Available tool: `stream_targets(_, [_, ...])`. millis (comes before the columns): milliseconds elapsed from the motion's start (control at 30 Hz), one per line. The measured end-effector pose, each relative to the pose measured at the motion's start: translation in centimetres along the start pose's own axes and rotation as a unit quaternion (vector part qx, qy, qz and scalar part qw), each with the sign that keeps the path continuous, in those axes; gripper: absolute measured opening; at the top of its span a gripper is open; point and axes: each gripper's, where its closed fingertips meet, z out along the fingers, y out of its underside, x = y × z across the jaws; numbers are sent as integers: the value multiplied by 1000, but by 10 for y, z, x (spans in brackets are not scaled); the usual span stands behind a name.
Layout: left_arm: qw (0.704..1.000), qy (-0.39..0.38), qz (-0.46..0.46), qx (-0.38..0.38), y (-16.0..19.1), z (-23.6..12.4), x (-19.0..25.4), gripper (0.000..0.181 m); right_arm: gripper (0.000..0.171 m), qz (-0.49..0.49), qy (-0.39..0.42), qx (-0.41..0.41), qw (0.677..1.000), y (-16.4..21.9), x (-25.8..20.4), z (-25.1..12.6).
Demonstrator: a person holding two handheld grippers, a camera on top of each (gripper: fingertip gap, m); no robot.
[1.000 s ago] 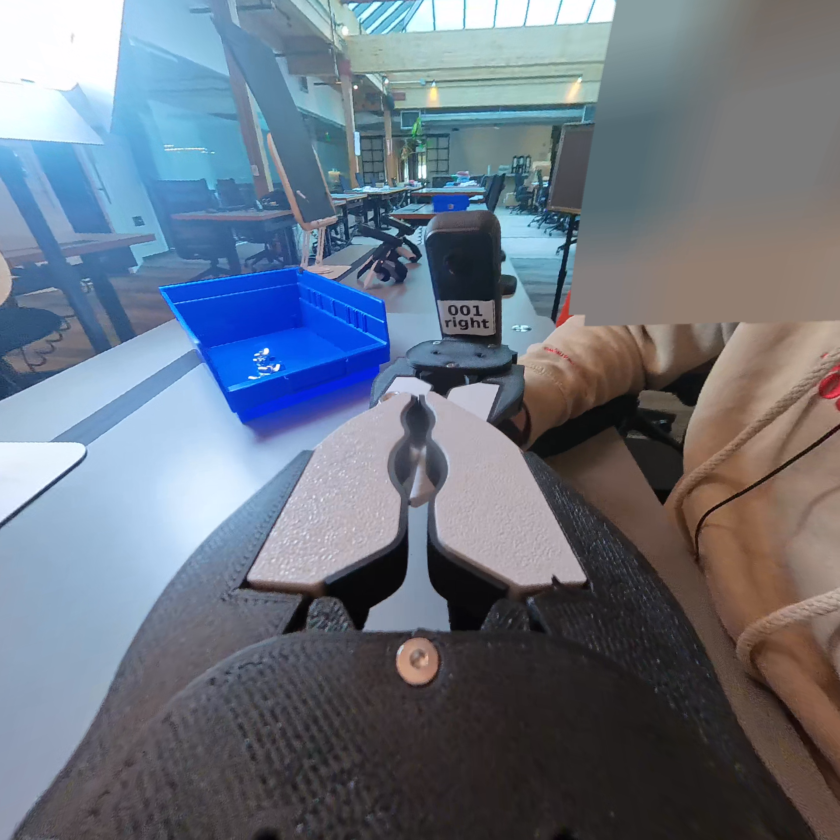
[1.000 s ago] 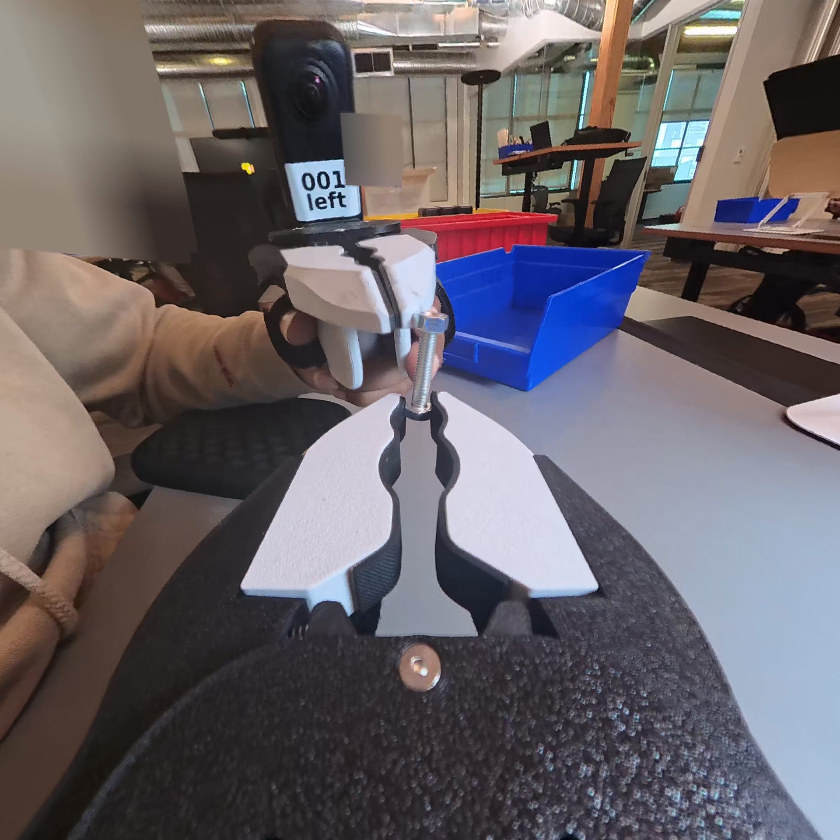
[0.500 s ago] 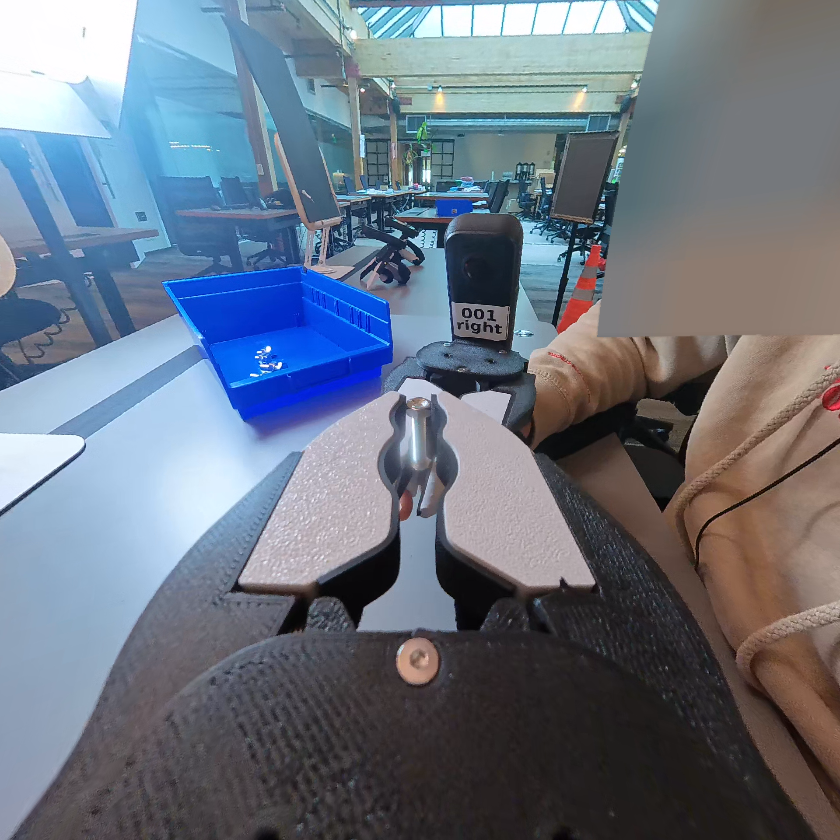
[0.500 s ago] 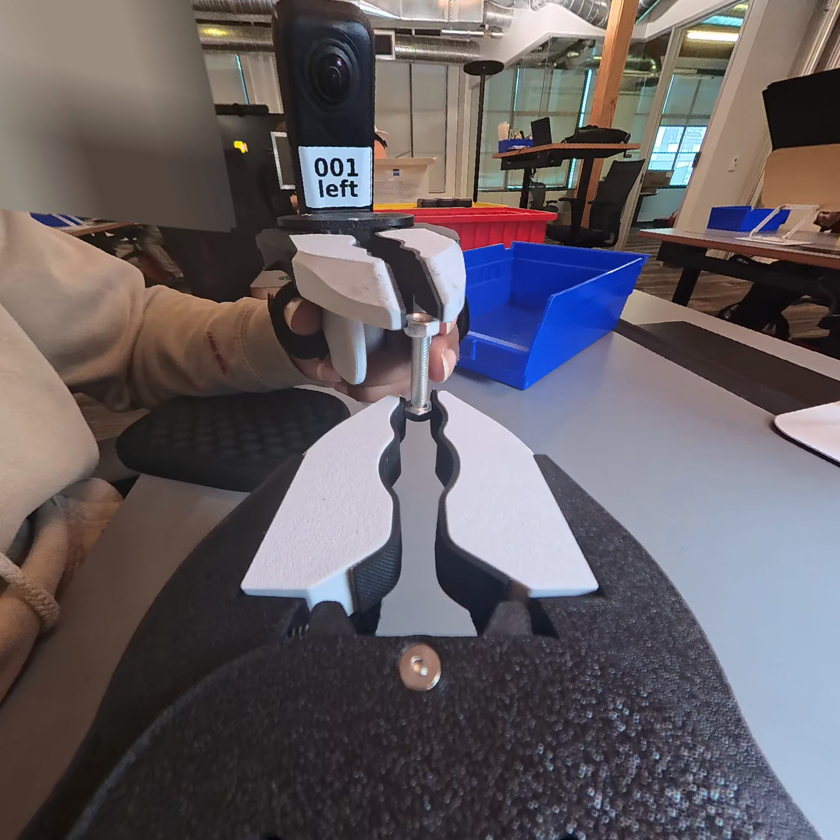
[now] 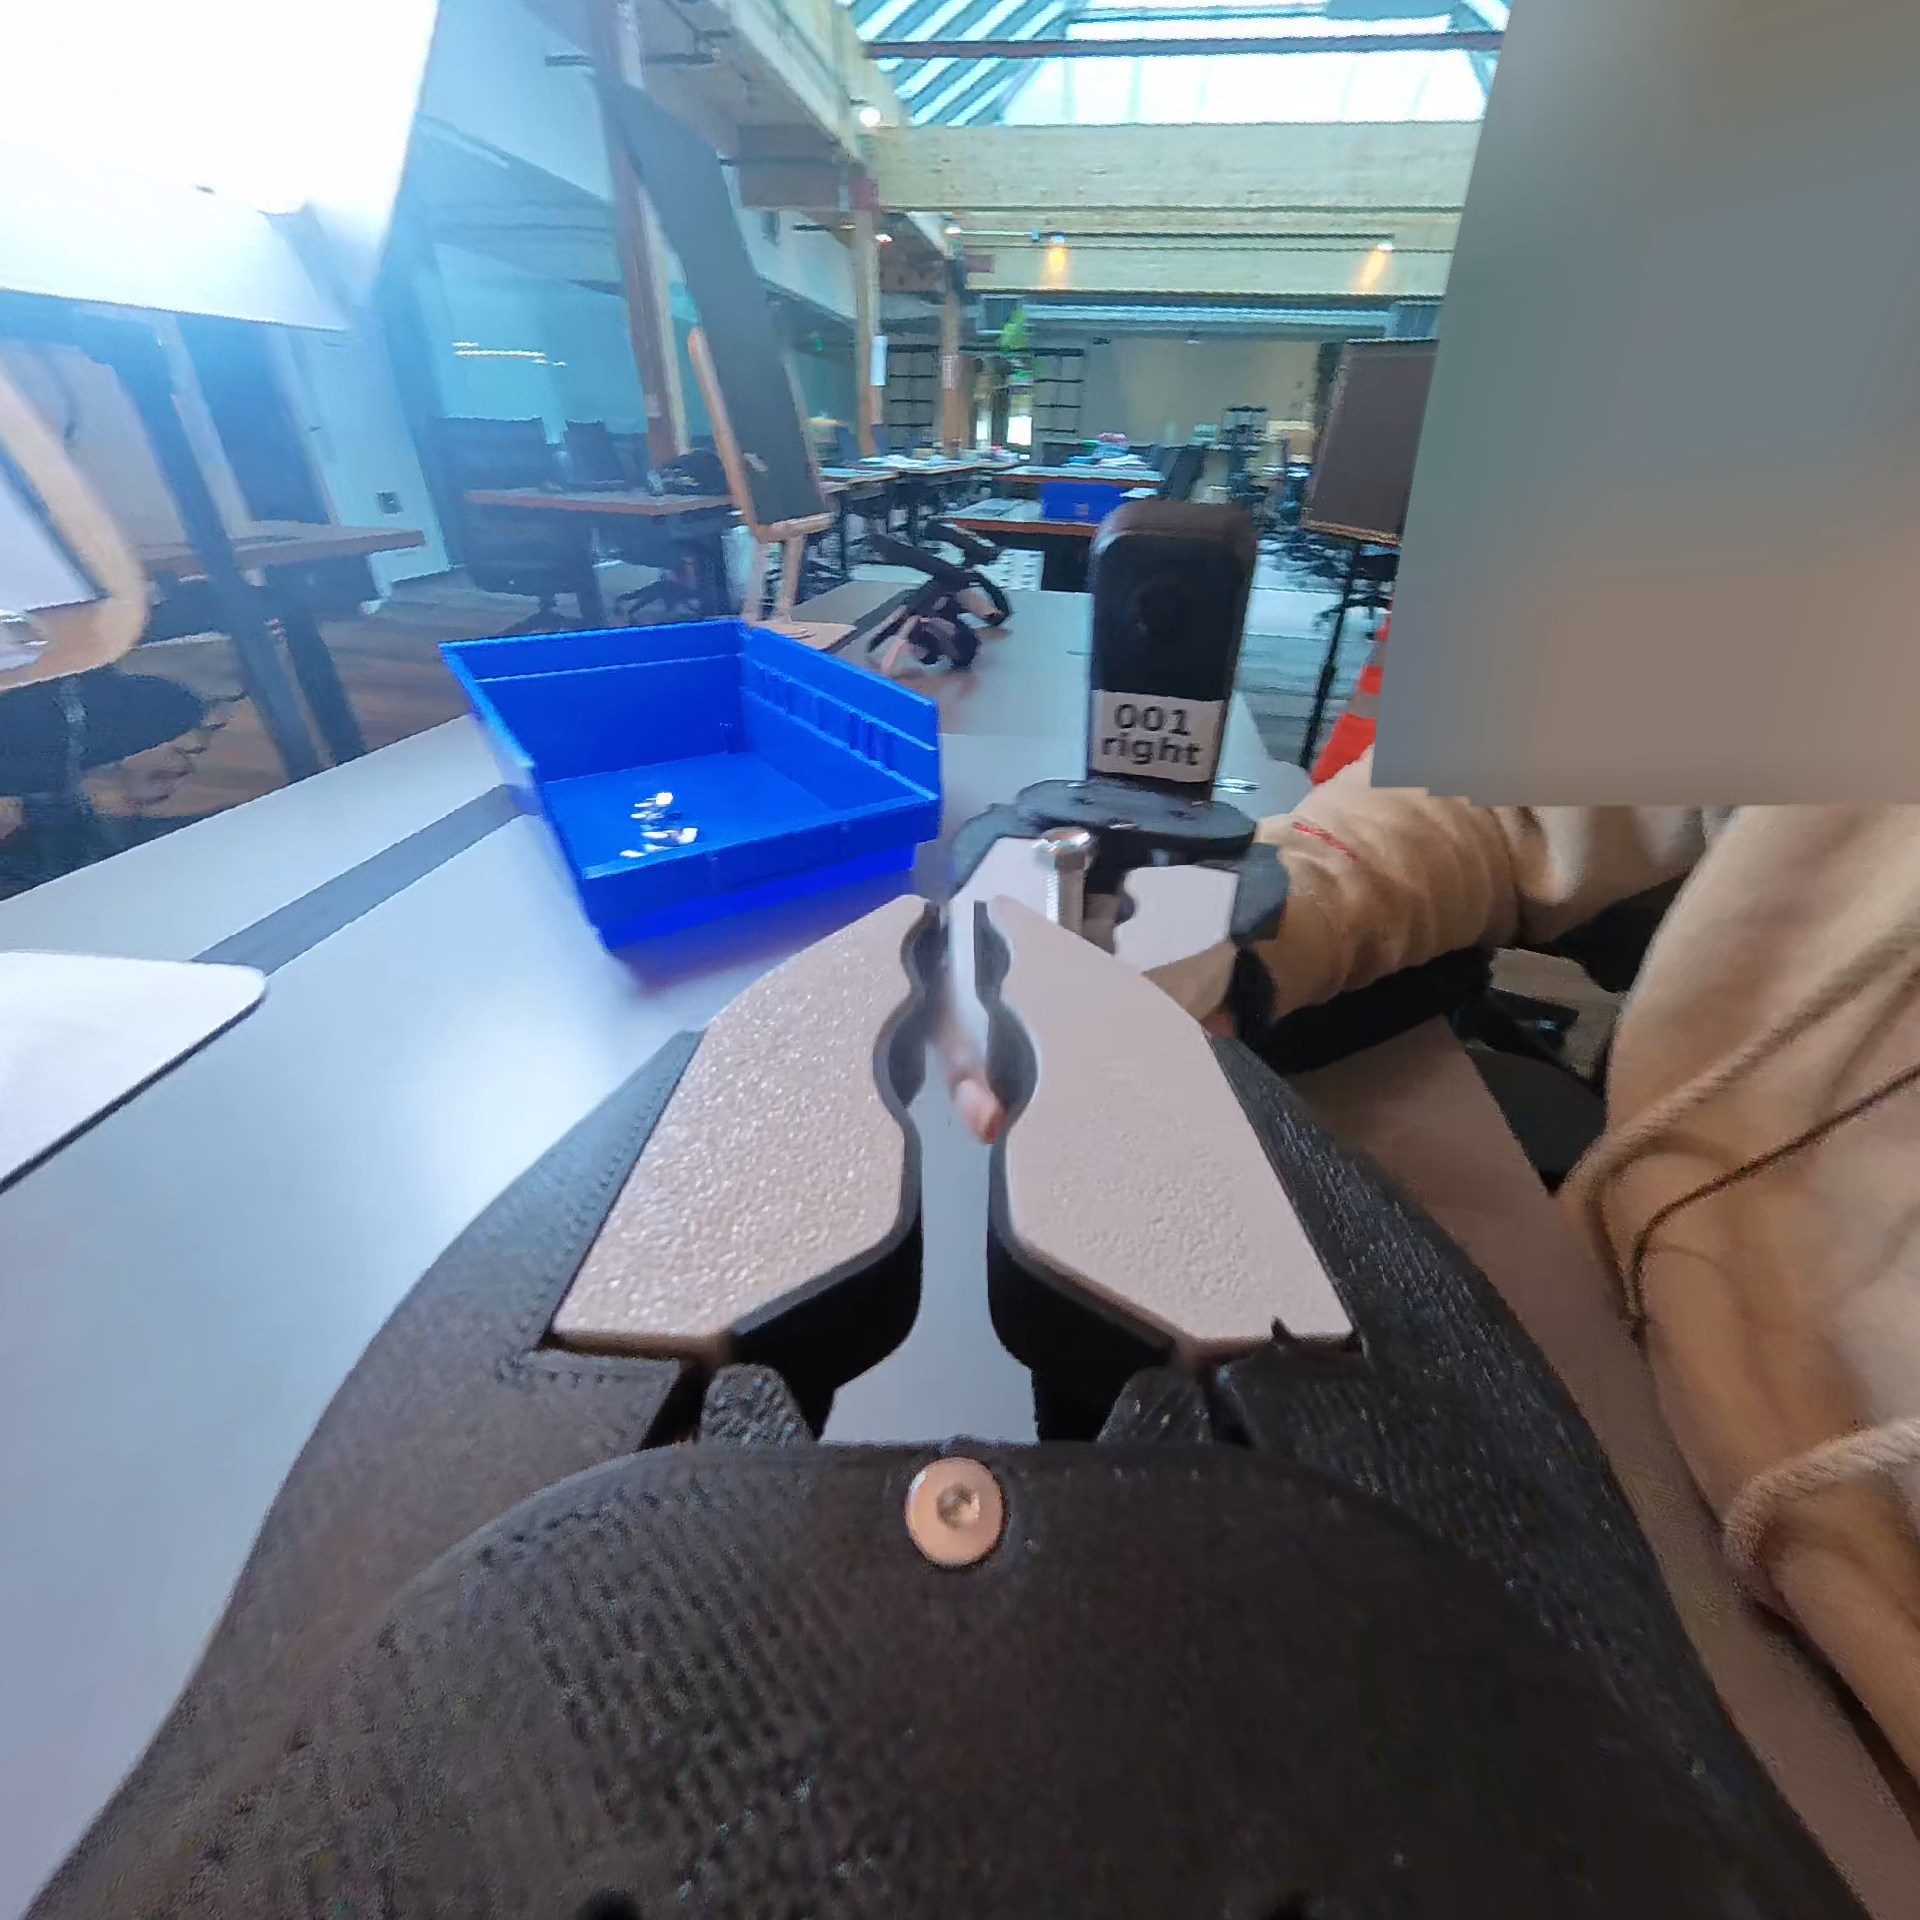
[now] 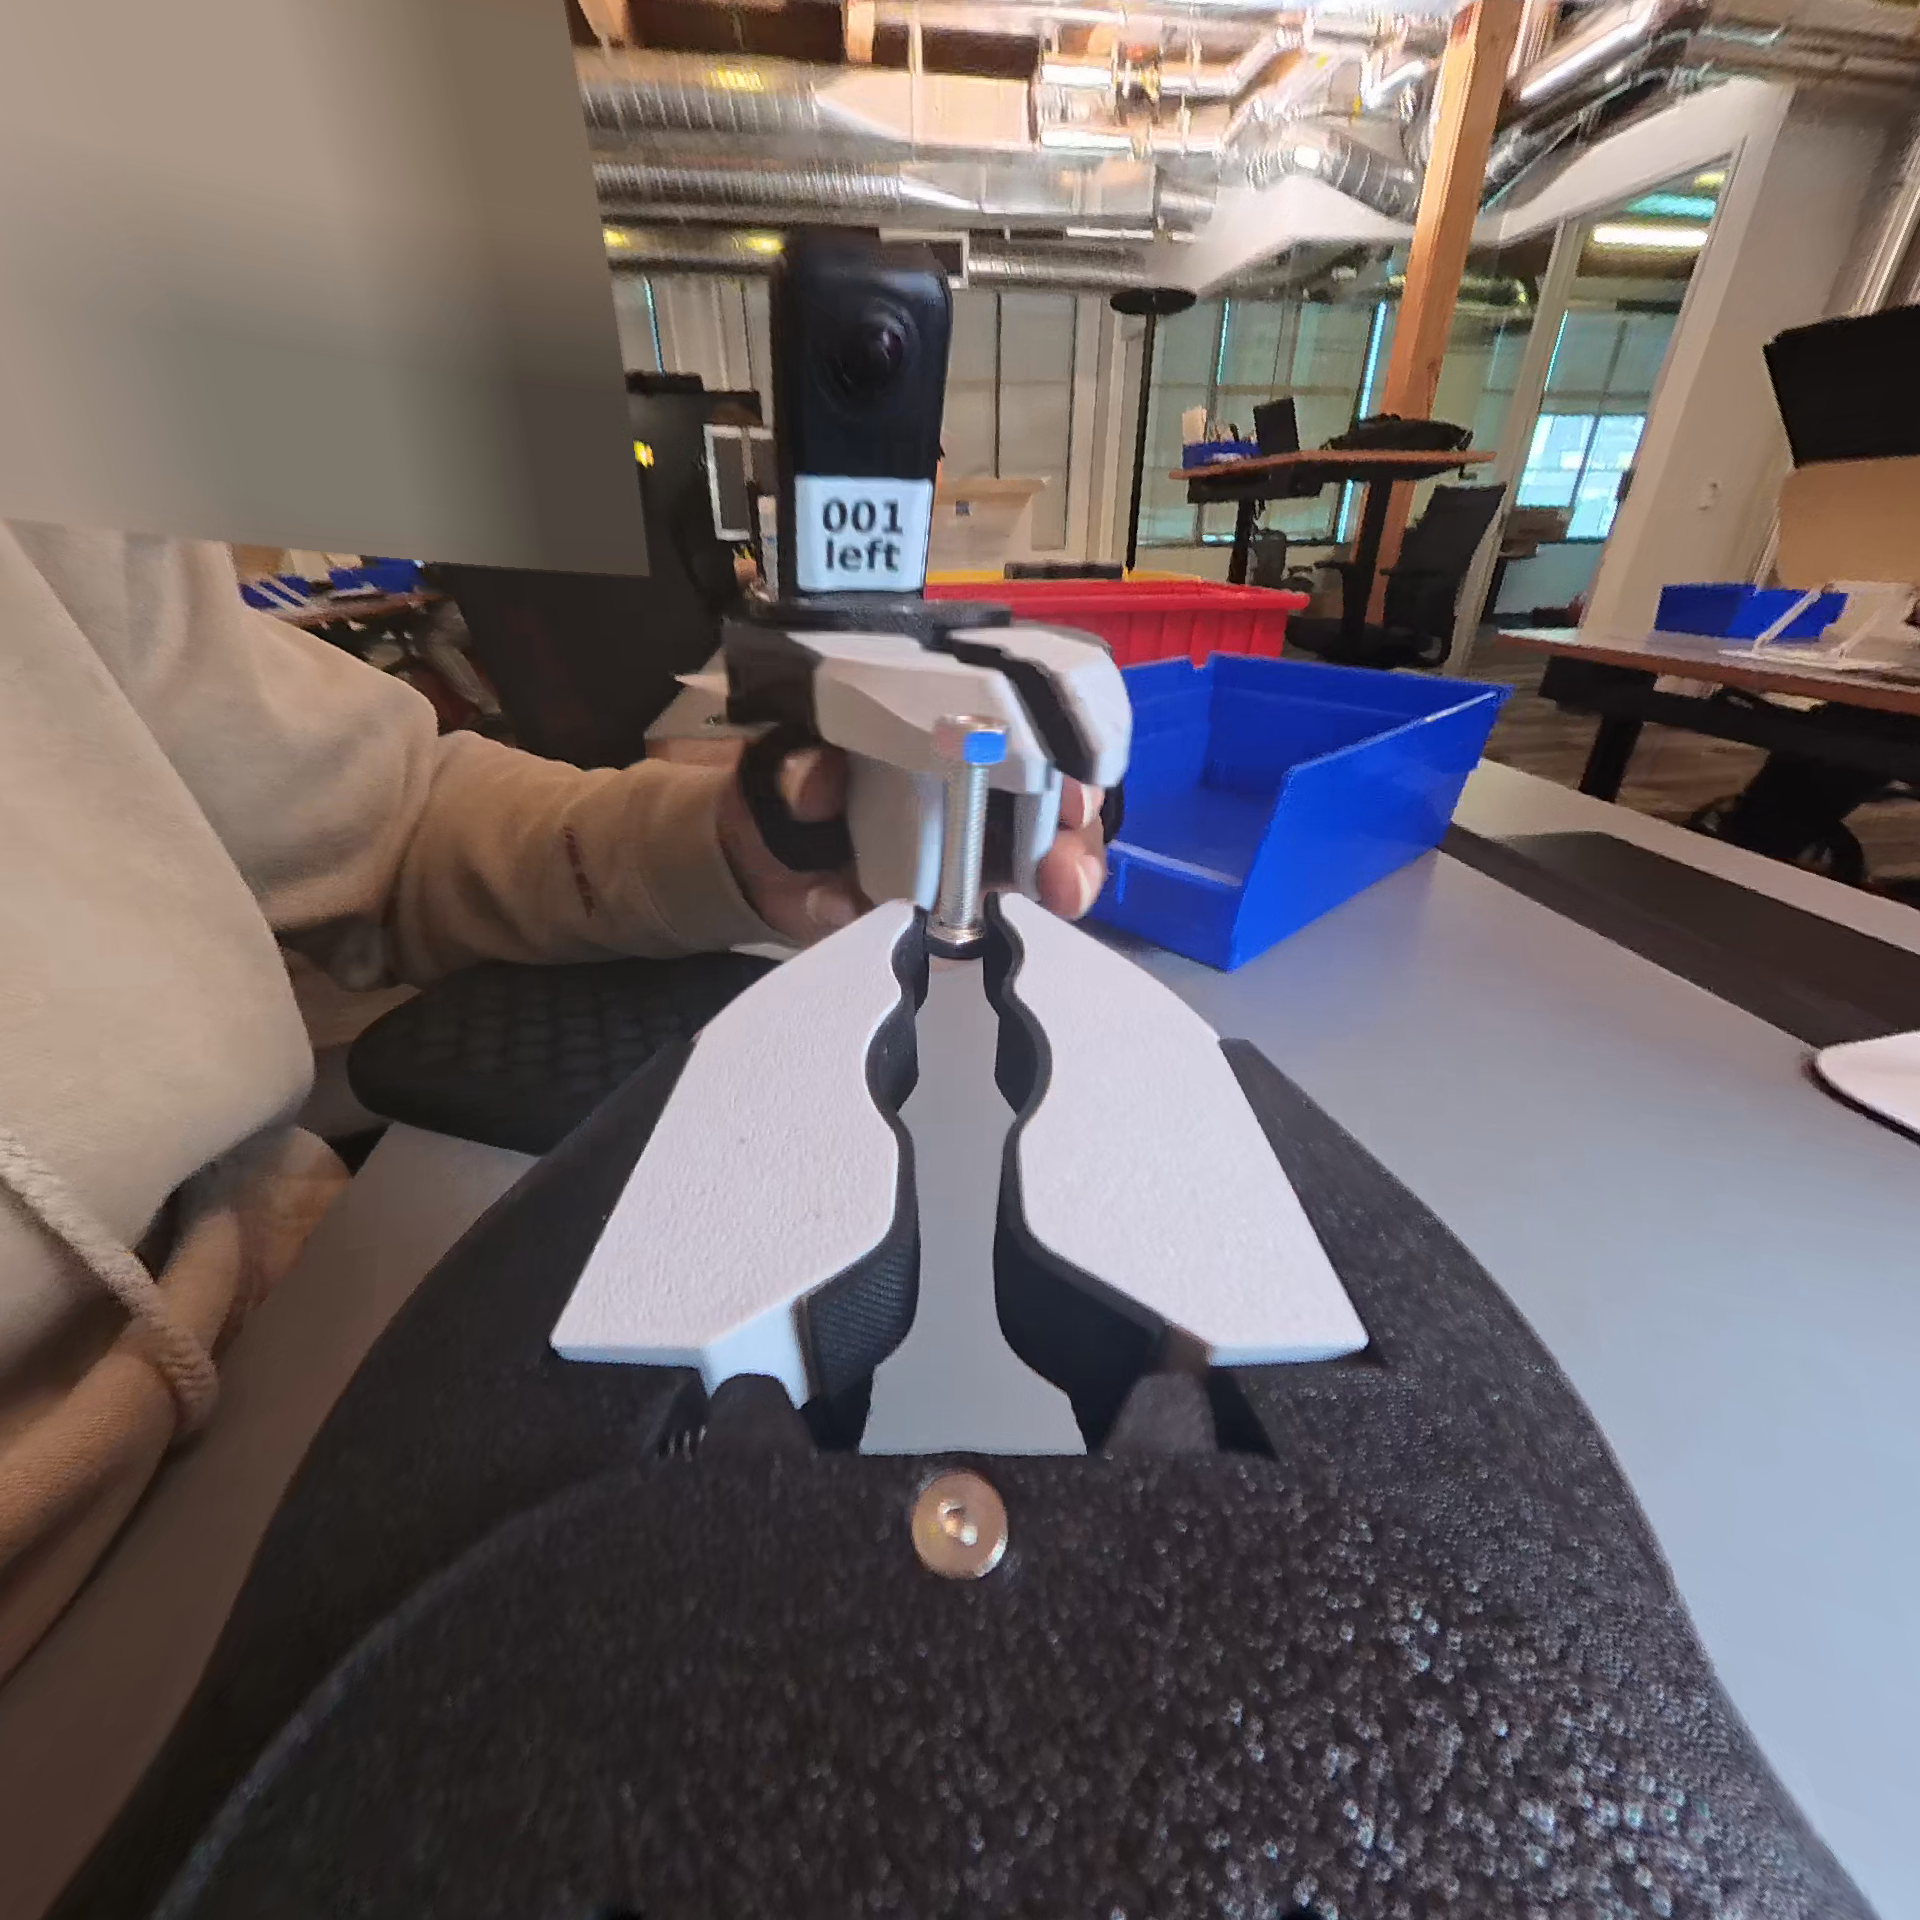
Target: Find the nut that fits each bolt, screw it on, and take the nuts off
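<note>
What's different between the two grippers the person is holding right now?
The right gripper is clamped on the lower end of an upright bolt, while the left gripper holds nothing. The right gripper's jaws pinch at the tips, and the left gripper's stand slightly apart. Both have pale fingers on black bodies and face each other over the grey table, near a blue bin.

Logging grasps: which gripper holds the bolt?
The right gripper: its tips pinch the lower end of the upright bolt; the left gripper stands empty beside it.
</note>
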Motion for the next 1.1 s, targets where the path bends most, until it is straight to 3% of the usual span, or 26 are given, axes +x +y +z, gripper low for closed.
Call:
stream_targets(233, [999,43,-12,13,-4,4,17,20,10,0,11,-12,1000,4,4,2])
stream_targets(367, [999,33,-15,11,-3,5,13,20,10,-7,3,-6,1000,2,-1,3])
stream_targets(433, [999,10,-36,12,-2,2,0,10,10,-5,-1,12,1000,-5,-1,0])
stream_targets(733, [999,29,-13,14,-6,6,13,23,10,-11,4,-1,1000,0,-1,2])
stream_targets(833, [999,-13,-34,13,-3,0,-8,10,10,-12,0,16,1000,-8,-1,-1])
stream_targets(1100, [1000,21,-16,10,-6,6,11,24,10,-7,9,-4,1000,0,2,2])
